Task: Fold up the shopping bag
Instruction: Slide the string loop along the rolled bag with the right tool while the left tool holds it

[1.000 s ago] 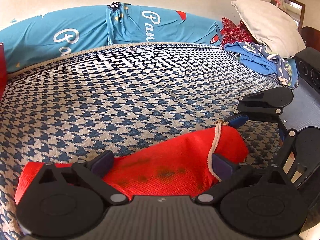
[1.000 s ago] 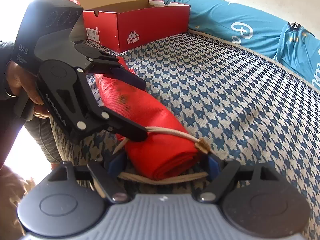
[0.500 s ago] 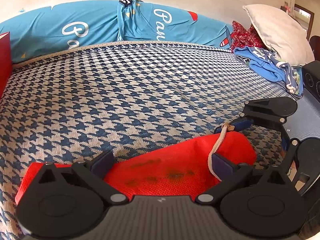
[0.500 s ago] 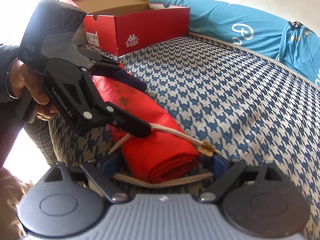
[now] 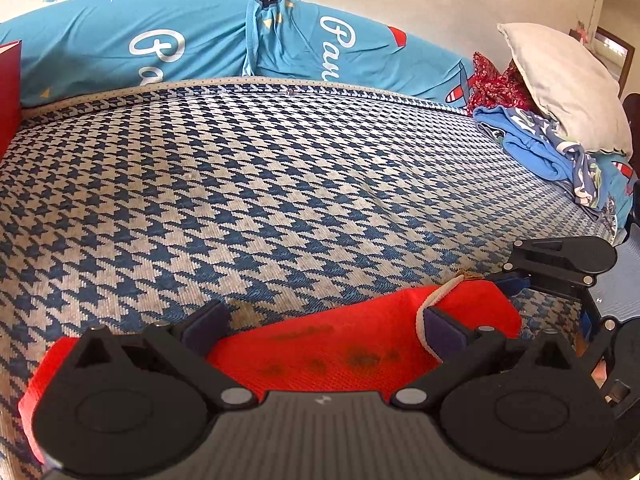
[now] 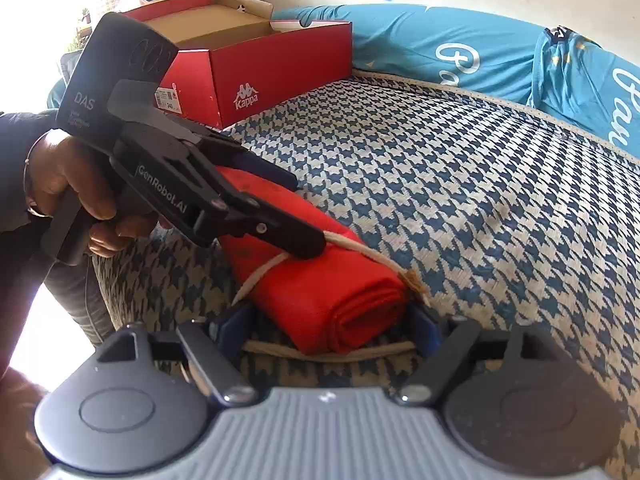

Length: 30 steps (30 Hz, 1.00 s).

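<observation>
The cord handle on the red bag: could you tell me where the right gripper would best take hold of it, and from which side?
Grip the cord where it runs free across the mattress below the rolled end of the bag. That stretch lies straight between the open fingers of the right gripper, clear of the cloth. Come in low from the roll's open end; higher up, the left gripper is in the way.

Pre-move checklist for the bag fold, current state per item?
1. Red bag folded into a compact bundle on the mattress: ok.
2. Cord handle tucked in: not ok, it loops loose around the bundle's end.
3. Left gripper open, fingers straddling the bundle: ok.
4. Right gripper open at the bundle's end: ok.
5. Cord clear of the right gripper's fingers: not ok, it runs between them.
6. Shoebox clear of the bundle: ok.
</observation>
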Each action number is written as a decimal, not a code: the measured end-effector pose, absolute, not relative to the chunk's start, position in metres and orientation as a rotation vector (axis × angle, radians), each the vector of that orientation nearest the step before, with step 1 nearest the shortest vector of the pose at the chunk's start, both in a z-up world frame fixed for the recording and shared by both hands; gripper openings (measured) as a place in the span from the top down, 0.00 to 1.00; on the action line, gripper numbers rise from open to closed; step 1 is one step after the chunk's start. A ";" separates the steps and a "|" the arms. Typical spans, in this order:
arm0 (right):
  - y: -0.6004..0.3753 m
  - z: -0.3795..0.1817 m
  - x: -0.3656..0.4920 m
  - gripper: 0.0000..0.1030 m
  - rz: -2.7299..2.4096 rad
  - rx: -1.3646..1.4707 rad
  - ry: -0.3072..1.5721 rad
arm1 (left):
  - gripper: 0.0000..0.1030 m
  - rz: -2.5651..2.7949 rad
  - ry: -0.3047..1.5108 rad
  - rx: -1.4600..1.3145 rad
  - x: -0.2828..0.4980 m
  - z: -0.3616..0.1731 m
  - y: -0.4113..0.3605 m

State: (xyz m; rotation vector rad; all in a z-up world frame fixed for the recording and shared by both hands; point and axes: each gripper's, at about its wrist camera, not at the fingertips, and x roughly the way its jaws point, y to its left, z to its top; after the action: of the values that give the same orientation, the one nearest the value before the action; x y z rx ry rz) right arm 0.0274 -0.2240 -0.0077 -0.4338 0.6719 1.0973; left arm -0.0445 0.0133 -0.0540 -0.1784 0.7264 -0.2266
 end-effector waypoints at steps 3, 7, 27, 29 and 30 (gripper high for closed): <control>-0.220 -0.011 0.023 0.19 1.073 -0.429 0.641 | 0.00 -0.227 0.726 -0.186 -0.043 -0.055 0.015; -0.210 -0.013 0.025 0.17 1.032 -0.371 0.662 | 0.00 -0.223 0.728 -0.204 -0.041 -0.058 0.017; -0.197 0.017 0.037 0.35 1.007 -0.275 0.717 | 0.00 -0.160 0.669 -0.370 -0.041 -0.056 0.039; -0.196 0.020 0.040 0.36 1.000 -0.216 0.722 | 0.00 -0.148 0.663 -0.408 -0.041 -0.056 0.045; -0.195 0.020 0.042 0.36 0.995 -0.190 0.723 | 0.00 -0.142 0.660 -0.426 -0.041 -0.056 0.048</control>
State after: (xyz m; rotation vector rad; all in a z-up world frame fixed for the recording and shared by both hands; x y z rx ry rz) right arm 0.0416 -0.1947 0.0202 -0.1902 0.7227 0.9949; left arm -0.0406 0.0476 -0.0557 -0.4264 0.6598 -0.1420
